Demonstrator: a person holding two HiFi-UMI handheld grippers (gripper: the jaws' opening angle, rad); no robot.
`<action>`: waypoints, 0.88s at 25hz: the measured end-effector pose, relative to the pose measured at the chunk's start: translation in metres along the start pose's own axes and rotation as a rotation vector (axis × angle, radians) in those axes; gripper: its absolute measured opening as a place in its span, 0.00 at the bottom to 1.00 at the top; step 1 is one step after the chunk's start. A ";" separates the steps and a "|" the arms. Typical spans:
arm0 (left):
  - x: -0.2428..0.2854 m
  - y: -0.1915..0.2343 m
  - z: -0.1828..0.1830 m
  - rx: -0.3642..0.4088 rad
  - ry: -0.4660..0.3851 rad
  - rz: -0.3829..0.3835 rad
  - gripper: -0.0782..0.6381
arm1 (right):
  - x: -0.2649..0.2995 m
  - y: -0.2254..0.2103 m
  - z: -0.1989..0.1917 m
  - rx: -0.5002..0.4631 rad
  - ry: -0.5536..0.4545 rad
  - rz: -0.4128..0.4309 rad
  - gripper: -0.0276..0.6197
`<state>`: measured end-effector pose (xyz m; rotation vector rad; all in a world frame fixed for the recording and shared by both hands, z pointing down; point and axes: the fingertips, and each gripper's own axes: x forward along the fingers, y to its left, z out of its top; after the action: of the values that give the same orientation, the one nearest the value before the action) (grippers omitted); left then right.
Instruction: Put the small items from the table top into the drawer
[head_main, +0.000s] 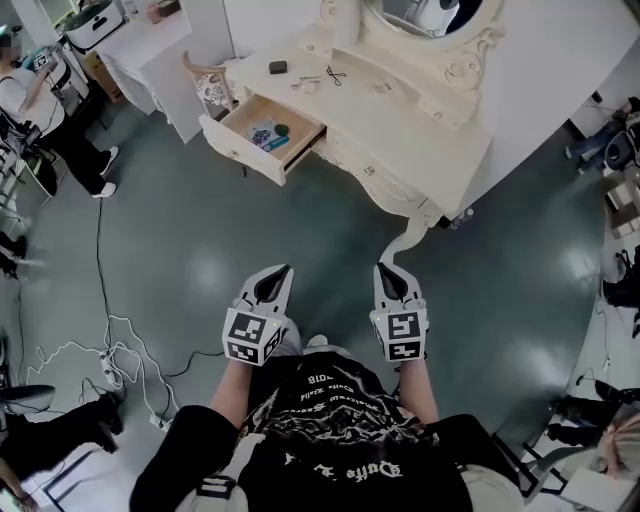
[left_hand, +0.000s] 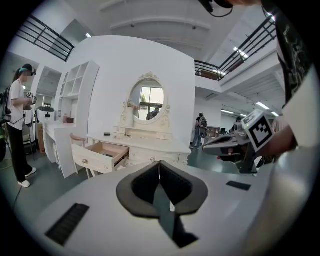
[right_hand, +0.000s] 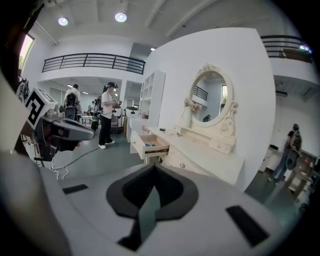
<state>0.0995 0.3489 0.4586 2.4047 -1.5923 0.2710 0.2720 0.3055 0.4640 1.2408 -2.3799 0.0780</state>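
Both grippers are closed, jaw tips pressed together with nothing between them. The left gripper (head_main: 273, 280) and right gripper (head_main: 392, 278) are held side by side, apart, over the open grey floor (head_main: 200, 250). The cream dressing table (head_main: 420, 140) stands ahead, its curved leg (head_main: 408, 238) just ahead of the right gripper. Ahead and left of the left gripper, the drawer (head_main: 240, 150) is pulled out. Beyond the drawer, on the table top, lie a small black item (head_main: 278, 67) and scissors (head_main: 335, 74), well apart from both grippers. A white cable (head_main: 110, 340) lies left of the left gripper.
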 end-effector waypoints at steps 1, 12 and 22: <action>0.000 0.000 0.000 0.001 0.000 -0.002 0.13 | 0.000 0.001 0.001 0.009 -0.003 0.004 0.06; 0.026 0.015 -0.001 -0.007 0.010 -0.037 0.13 | 0.022 -0.001 0.003 0.020 0.011 0.002 0.06; 0.068 0.071 0.013 -0.025 0.020 -0.045 0.13 | 0.079 -0.014 0.031 0.014 0.034 -0.005 0.06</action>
<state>0.0611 0.2587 0.4730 2.4083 -1.5216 0.2641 0.2330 0.2287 0.4674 1.2412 -2.3507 0.1134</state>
